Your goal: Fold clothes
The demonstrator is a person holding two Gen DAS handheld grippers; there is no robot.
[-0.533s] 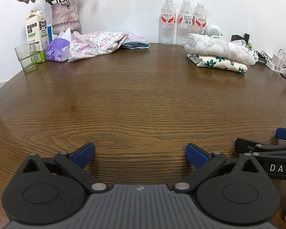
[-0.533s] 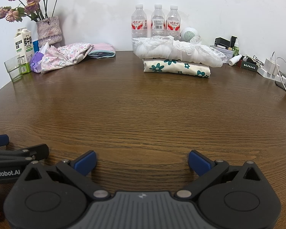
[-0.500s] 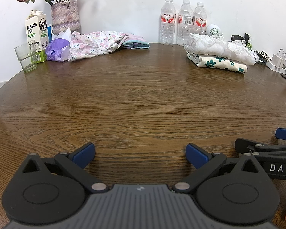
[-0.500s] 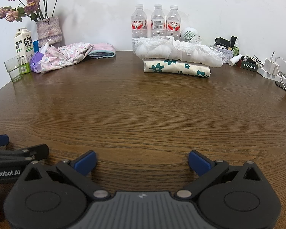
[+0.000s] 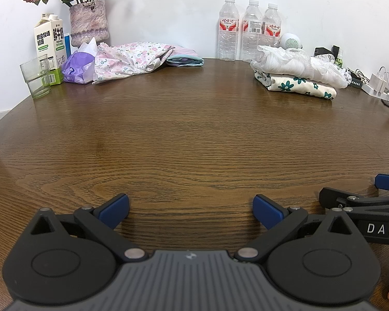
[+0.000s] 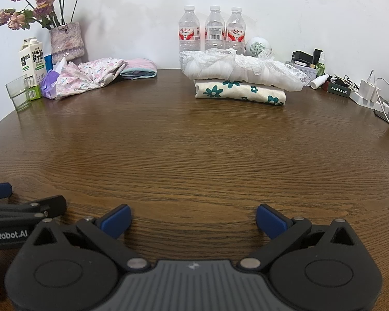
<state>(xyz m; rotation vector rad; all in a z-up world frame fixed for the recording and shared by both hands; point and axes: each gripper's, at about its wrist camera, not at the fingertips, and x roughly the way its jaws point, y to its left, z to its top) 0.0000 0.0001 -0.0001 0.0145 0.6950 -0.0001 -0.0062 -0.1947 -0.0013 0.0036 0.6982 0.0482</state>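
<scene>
Right, done pile: two folded clothes, a white lacy piece (image 6: 241,70) on a flowered one (image 6: 240,92), stacked at the table's (image 6: 194,150) far right.
Left to do: a crumpled floral garment (image 5: 129,58) and a pink bundle (image 5: 185,58), far left by the vase (image 5: 89,23).
Left gripper (image 5: 190,211): fingers wide, holding nothing.
Right gripper (image 6: 193,217): fingers wide, empty too.
Progress: roughly halfway, I'd judge; next garment not yet fetched.
</scene>
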